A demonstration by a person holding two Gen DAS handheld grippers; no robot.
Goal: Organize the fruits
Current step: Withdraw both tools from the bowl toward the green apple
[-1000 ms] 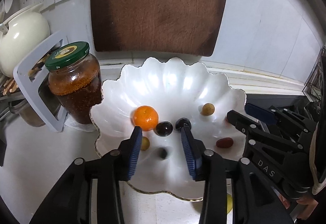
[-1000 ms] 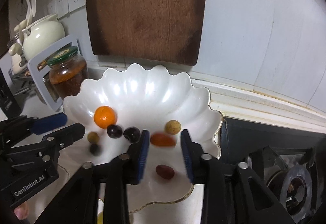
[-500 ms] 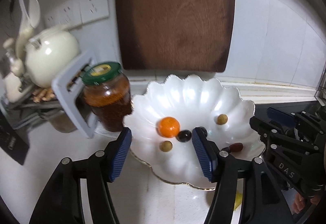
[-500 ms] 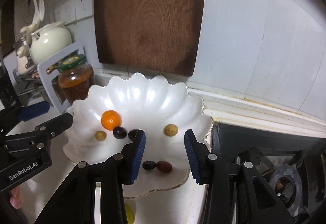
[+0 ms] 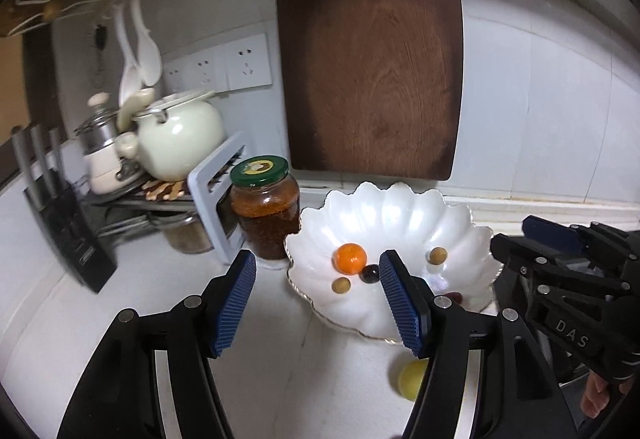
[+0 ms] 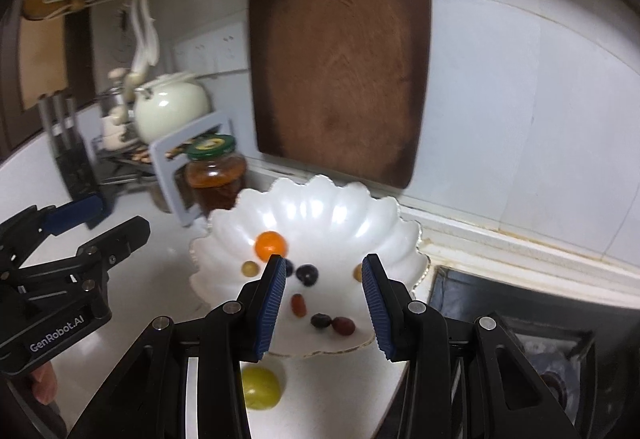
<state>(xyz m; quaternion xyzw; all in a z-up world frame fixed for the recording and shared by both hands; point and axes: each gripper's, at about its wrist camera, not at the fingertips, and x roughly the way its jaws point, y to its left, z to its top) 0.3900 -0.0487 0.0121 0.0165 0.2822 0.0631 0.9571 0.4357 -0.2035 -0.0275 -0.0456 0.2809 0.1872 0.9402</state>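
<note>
Bare counter at lower left lies open; the jar and grey rack crowd the scalloped dish at its left, the cutting board standing behind it

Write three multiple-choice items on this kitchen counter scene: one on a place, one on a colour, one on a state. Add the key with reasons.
1. Where is the yellow-green fruit?
A. in the white dish
B. on the counter in front of the white dish
C. on the cutting board

2. What colour is the jar's lid?
A. red
B. white
C. green

3. What is between the fingers of the left hand-held gripper?
A. nothing
B. the orange
C. the jar

Key: B, it lies outside the rim; C, the lid is green; A, its jaws, just opening, stand apart and bare.
</note>
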